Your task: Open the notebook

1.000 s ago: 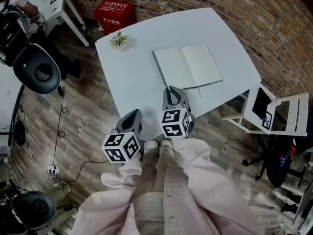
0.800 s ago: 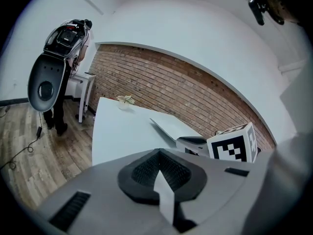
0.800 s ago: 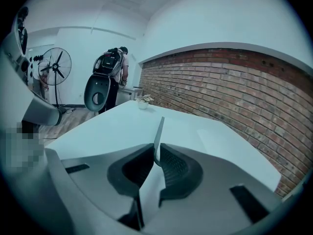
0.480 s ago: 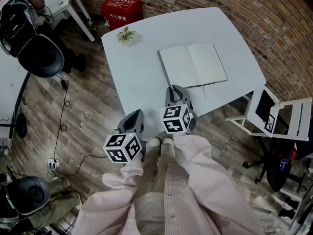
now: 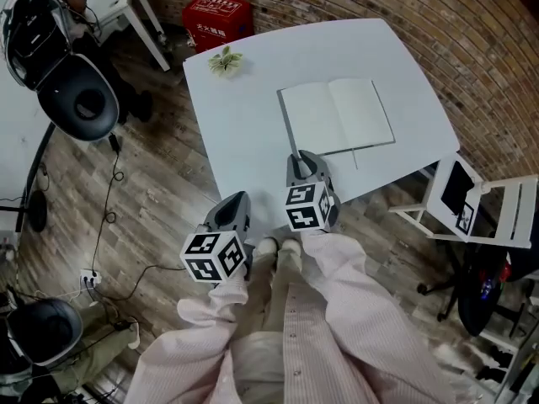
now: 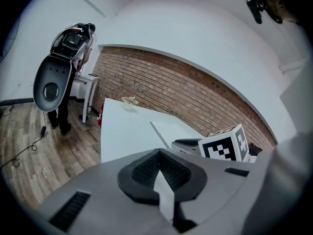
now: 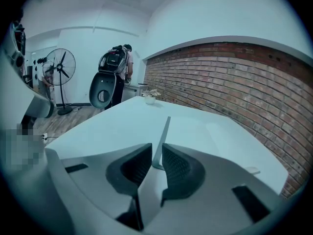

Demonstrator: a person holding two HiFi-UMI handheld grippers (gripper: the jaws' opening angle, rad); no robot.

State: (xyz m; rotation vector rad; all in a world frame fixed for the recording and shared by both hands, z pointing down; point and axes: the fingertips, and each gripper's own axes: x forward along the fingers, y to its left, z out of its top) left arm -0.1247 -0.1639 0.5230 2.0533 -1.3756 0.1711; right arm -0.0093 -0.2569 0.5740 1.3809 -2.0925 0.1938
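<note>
The notebook point(image 5: 337, 116) lies open on the white table point(image 5: 244, 133), showing two blank pages. Its thin grey cover point(image 7: 162, 138) stands on edge along the left side, also visible in the left gripper view point(image 6: 159, 136). My right gripper point(image 5: 299, 160) is at the cover's near corner. Its jaws point(image 7: 156, 155) are opening, with the cover's corner in the gap between them and the pads clear of it. My left gripper point(image 5: 232, 207) hangs shut and empty off the table's near edge, and in its own view the pads point(image 6: 159, 170) meet.
A small potted plant point(image 5: 225, 60) stands at the table's far left corner. Around the table are a red box point(image 5: 219, 15), a black office chair point(image 5: 80, 103) and a white folding chair point(image 5: 472, 196). A brick wall point(image 7: 234, 82) runs behind the table.
The head view has drifted, so the table sits slightly further right and lower in the frame. Both grippers keep about the same places, and the notebook still lies open.
</note>
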